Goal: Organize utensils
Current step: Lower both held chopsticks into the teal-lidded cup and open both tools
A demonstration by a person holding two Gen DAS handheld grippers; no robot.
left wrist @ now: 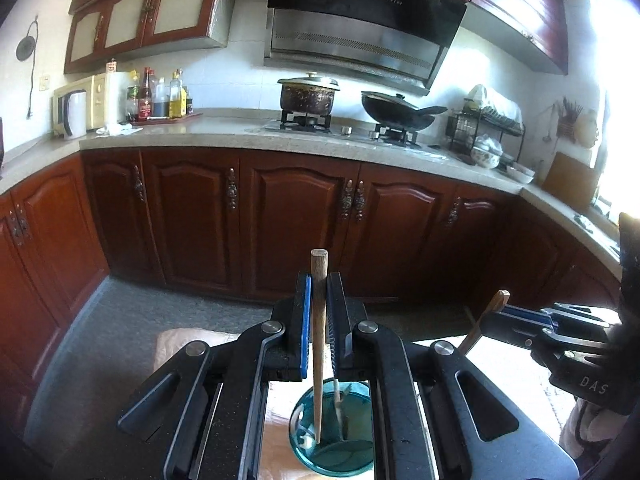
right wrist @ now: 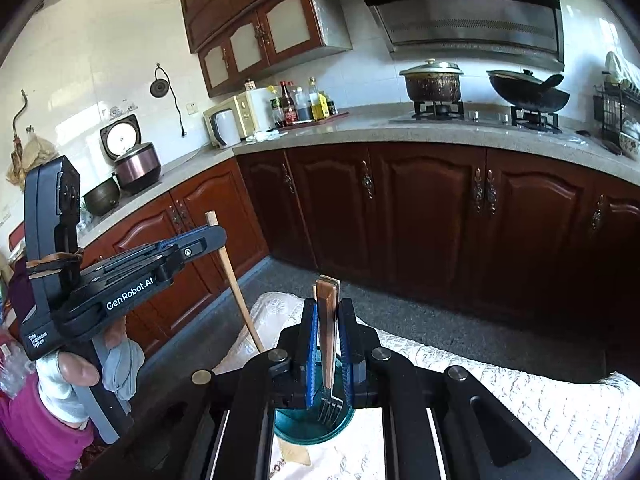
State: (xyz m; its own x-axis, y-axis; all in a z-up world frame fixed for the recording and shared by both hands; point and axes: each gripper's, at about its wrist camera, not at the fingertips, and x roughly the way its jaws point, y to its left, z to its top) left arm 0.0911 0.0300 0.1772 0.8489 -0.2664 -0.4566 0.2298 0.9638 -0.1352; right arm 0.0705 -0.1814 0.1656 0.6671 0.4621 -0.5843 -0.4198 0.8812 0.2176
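Clearly "GenRobot.AI" on left gripper [right wrist: 214, 236]

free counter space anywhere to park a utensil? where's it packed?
Bare counter between the bottle tray and the stove. Also bare between the rice cooker and the kettle. Crowded around the dish rack at the right end.
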